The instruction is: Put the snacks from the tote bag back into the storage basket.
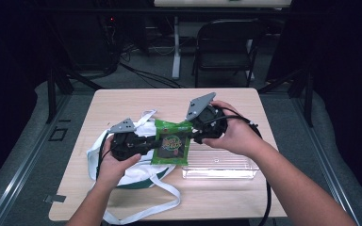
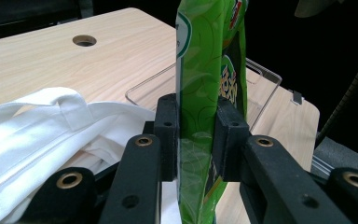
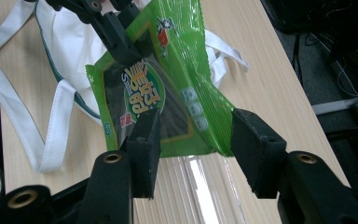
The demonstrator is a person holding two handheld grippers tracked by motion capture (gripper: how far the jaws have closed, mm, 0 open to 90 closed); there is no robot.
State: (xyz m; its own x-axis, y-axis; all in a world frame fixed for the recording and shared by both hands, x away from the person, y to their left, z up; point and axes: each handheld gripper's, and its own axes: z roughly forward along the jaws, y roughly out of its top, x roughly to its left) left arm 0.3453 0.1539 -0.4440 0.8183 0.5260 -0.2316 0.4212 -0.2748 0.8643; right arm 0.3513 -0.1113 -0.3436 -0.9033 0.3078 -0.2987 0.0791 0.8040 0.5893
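Two grippers are meeting at one green packet (image 1: 171, 142), and we are holding it up above the table (image 1: 122, 101), between a white bag (image 1: 141, 172) and a clear tray (image 1: 219, 167).

We are clamping the left gripper (image 1: 152, 143) on the packet. In the left gripper view, its two black pads (image 2: 167, 135) are pressing on both faces of the packet (image 2: 209, 70), which is standing on edge between them. Beside the packet, the bag (image 2: 51, 126) is lying crumpled on the wood, and the tray's rim (image 2: 142, 88) is showing just behind the packet.

We are keeping the right gripper (image 1: 195, 136) at the packet's opposite edge, over the tray. In the right gripper view its jaws are standing apart: one pad (image 3: 144, 149) is just in front of the packet's lower edge, while the other pad (image 3: 256, 149) is standing off to the side of the packet's corner. We cannot tell whether either pad is touching the packet (image 3: 168, 88). The left gripper (image 3: 121, 39) is gripping the packet's far edge in that view. The bag's long straps (image 3: 56, 126) are trailing across the table beyond the packet.
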